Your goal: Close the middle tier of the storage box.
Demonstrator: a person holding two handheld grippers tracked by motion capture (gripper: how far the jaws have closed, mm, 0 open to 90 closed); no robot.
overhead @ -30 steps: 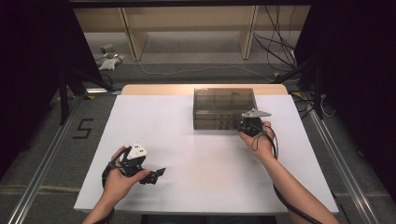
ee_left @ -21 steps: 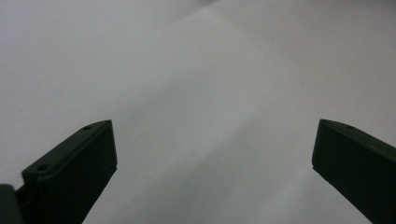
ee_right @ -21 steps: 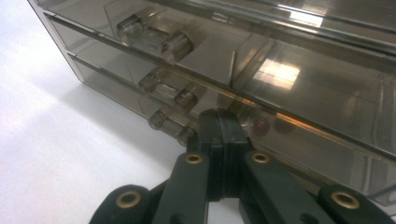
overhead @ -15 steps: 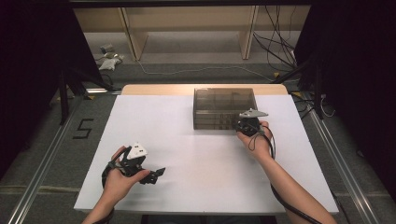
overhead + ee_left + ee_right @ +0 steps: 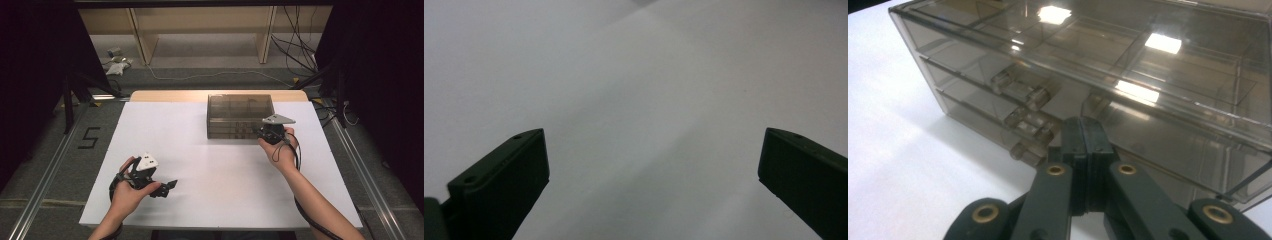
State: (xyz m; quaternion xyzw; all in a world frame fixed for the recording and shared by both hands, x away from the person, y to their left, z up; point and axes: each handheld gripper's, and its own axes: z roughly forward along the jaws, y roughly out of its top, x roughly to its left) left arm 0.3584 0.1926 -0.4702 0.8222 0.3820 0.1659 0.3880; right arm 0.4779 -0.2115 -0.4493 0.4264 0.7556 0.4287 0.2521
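The smoky drawer box (image 5: 240, 116) sits at the table's (image 5: 210, 200) far right, where the right gripper (image 5: 1083, 131), jaws pressed together, has edged up to its front handles (image 5: 1030, 125), likely to open one; left gripper (image 5: 651, 165) idles wide.

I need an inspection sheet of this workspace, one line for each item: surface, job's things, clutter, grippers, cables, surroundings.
Surface: white rectangular table top, pale wooden strip along its far edge.
Job's things: smoky transparent plastic drawer cabinet at the far right of the table, drawers look closed.
Clutter: nothing seen on the table.
Grippers: left gripper near the front left, jaws wide apart over bare table; right gripper jaws together, tips at the cabinet's front.
Cables: black cable trailing along the right forearm; loose cables on the floor beyond.
Surroundings: black curtains at both sides, wooden frame behind, number 5 marked on the floor.
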